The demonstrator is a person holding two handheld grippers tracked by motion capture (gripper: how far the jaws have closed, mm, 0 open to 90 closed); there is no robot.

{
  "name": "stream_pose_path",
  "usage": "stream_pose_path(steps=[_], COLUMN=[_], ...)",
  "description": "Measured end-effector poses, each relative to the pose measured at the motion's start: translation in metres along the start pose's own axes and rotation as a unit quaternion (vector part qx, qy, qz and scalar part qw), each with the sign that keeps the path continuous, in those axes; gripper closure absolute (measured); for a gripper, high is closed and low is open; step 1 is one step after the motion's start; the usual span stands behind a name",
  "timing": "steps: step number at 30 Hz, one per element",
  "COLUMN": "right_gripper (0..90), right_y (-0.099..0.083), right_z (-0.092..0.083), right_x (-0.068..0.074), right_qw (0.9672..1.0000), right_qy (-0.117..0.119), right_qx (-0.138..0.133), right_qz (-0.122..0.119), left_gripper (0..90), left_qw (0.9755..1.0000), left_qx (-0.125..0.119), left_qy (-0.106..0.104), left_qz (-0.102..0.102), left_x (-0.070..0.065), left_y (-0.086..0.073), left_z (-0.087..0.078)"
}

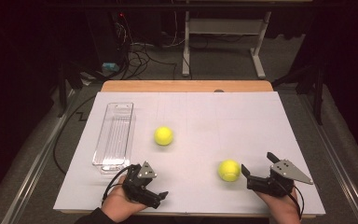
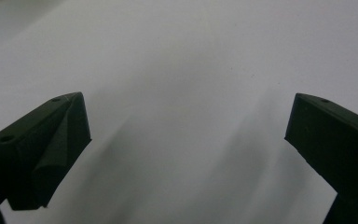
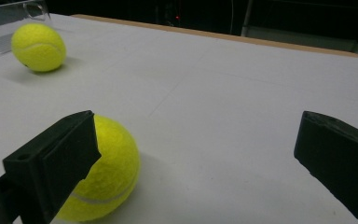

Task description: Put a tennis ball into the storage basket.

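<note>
Approaching the near ball (image 1: 229, 170) with my right tongs (image 1: 258, 169), jaws open, ball just left of them. Next I shift left to straddle it, then close. Left tongs (image 1: 154, 195) open, idle over the worktop (image 1: 242, 116).

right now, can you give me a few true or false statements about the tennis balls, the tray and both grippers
1. Two tennis balls lie on the white table top. True.
2. The far tennis ball sits inside the clear plastic tray. False: it rests on the table to the right of the tray, which holds nothing.
3. The right gripper is clamped on the near tennis ball. False: its jaws stand wide apart and the ball lies just beside the jaw nearer it.
4. The left gripper is open with nothing between its jaws. True: the left gripper view has bare white surface between them.
5. The tray lies at the left side of the table, lengthwise away from the person. True.
</note>
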State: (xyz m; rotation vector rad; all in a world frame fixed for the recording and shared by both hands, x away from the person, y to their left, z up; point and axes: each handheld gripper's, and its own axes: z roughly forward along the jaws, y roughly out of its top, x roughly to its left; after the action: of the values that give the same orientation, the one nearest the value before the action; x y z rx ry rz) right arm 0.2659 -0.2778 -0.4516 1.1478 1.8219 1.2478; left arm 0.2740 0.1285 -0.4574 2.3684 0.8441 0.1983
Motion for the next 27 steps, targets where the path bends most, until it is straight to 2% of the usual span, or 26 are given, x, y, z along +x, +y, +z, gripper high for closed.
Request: stream_pose_path(steps=[4,6,14,22,27], right_gripper=[0.0,0.0,0.0,0.0,0.0], right_y=[0.000,-0.001,0.001,0.001,0.001], right_z=[-0.001,-0.002,-0.005,-0.006,-0.007], right_x=[0.002,0.003,0.002,0.002,0.001], right_qw=[0.9999,0.9999,0.9999,0.9999,0.9999], right_qy=[0.007,0.010,0.010,0.011,0.011], right_qx=[-0.004,-0.003,-0.009,-0.011,-0.012], right_qz=[-0.010,-0.013,-0.006,-0.004,-0.003], left_gripper=[1.3,1.4,1.4,1.5,1.4], left_qw=[0.9998,0.9995,0.9971,0.9962,0.9954], left_qx=[0.019,0.029,0.074,0.083,0.084], left_qy=[0.004,-0.002,-0.001,0.008,0.014], left_qz=[-0.005,-0.009,-0.019,-0.027,-0.044], left_x=[0.004,0.006,0.023,0.037,0.052], left_y=[0.016,0.024,0.052,0.072,0.087], left_z=[-0.006,-0.010,-0.021,-0.029,-0.031])
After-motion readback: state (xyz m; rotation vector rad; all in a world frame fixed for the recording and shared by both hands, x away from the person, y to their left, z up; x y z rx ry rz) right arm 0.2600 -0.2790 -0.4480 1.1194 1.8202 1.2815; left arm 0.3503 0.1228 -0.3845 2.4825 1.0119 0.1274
